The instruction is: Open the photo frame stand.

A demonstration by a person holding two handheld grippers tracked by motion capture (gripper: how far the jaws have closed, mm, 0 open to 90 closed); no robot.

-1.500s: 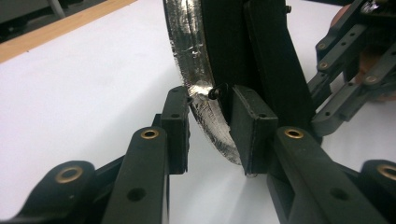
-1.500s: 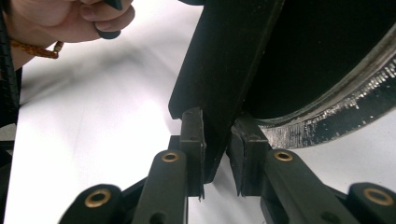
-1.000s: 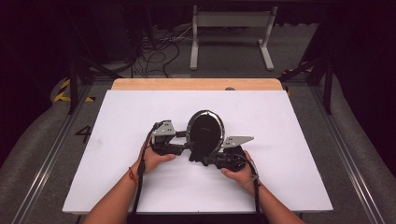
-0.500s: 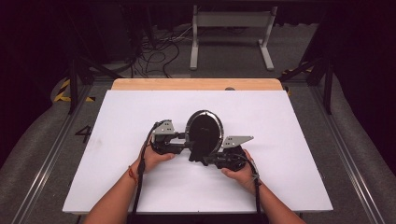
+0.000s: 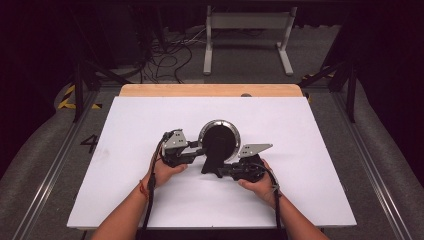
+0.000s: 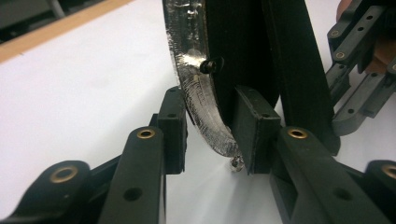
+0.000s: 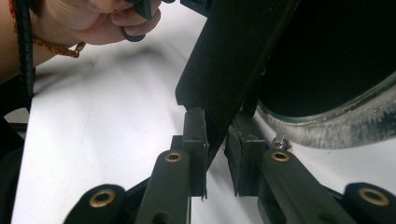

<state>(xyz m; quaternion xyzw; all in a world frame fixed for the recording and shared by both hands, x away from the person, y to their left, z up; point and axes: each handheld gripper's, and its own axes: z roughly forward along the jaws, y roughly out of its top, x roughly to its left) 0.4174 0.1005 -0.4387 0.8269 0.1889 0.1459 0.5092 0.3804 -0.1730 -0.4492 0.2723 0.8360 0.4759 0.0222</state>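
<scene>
1. While the right gripper (image 5: 222,172) pinches the mirror's (image 5: 219,136) black stand (image 7: 233,70), the left gripper (image 5: 199,149) has been closing astride the silver rim (image 6: 196,93), apparently not yet clamped.
2. Risk: an off-centre squeeze tips the mirror, mid-table (image 5: 320,165).

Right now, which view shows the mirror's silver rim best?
The left gripper view: the scuffed rim runs close-up between the left tongs. The right gripper view catches a short arc of it. The high view shows the whole ring, small.
</scene>
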